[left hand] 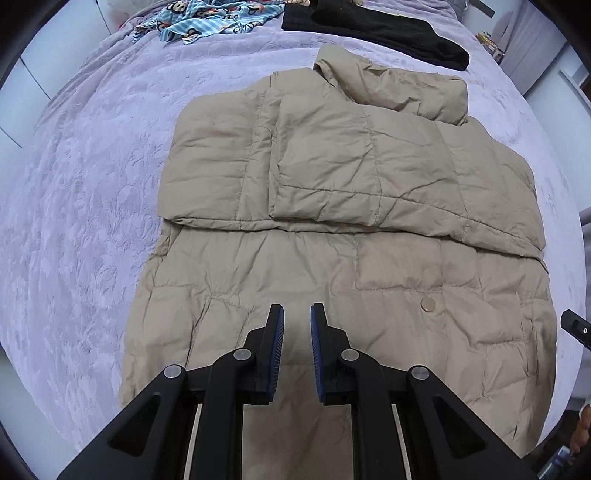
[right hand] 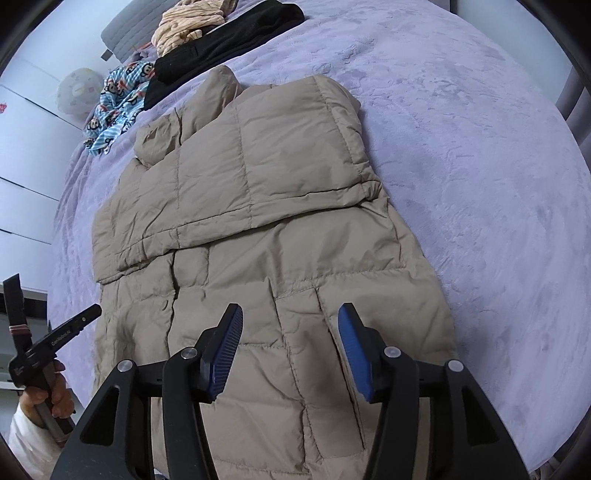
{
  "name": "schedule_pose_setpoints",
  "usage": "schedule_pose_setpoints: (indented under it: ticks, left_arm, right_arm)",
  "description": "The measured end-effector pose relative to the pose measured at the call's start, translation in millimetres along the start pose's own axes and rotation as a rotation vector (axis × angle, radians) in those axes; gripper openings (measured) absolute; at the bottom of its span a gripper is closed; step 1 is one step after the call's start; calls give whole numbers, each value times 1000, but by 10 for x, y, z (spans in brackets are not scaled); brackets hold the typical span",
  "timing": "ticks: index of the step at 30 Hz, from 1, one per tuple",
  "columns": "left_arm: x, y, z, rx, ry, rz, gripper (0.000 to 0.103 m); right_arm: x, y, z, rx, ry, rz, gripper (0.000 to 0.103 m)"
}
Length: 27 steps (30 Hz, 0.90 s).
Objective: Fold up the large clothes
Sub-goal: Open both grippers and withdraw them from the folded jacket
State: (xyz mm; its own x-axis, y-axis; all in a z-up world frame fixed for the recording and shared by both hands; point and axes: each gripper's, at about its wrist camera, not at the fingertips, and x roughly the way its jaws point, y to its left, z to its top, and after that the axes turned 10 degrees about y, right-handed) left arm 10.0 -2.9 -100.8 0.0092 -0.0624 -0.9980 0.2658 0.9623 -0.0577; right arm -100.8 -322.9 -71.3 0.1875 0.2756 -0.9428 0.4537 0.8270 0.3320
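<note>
A bed with a lilac blanket (left hand: 92, 177) fills both views; all places below are given from the beige padded jacket (left hand: 332, 229) lying flat on it.

Left wrist view: the jacket lies in the middle of the blanket with both sleeves folded across its upper half, collar at the far end. Beyond the collar lie a black garment (left hand: 388, 33) and a blue printed cloth (left hand: 207, 18). The left gripper (left hand: 297, 314) hangs above the jacket's near hem, its fingers nearly together with only a narrow gap, and nothing is between them. A snap button (left hand: 428, 304) shows just right of the fingers.

Right wrist view: the right gripper (right hand: 290, 314) hangs over the jacket's lower panel, fingers well apart and empty. The left gripper (right hand: 70, 328) appears off the jacket's left edge, held in a hand (right hand: 55, 391).

Judgement: the sleeve folds appear done; the lower half is not yet folded up toward the collar, so roughly half remains.
</note>
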Motion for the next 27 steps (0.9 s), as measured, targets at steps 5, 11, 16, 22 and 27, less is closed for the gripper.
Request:
schedule_pose_setpoints:
  ticks: [5, 11, 16, 22, 27]
  left_arm:
    - [-17, -50, -164, 1, 25, -3, 16]
    - [-120, -89, -365, -3, -17, 33, 102]
    - [-153, -23, -411, -9, -14, 32, 102]
    - [-201, 129, -483, 6, -27, 17, 102]
    - [-204, 300, -602, 6, -25, 8, 102]
  right_arm:
    - [-49, 37, -61, -5, 10, 30, 60]
    - [-58, 76, -126, -13, 25, 46, 65]
    - [-82, 141, -201, -12, 28, 56, 72]
    - [-93, 224, -322, 17, 15, 103, 84]
    - [-61, 329, -518, 44, -1, 184, 90]
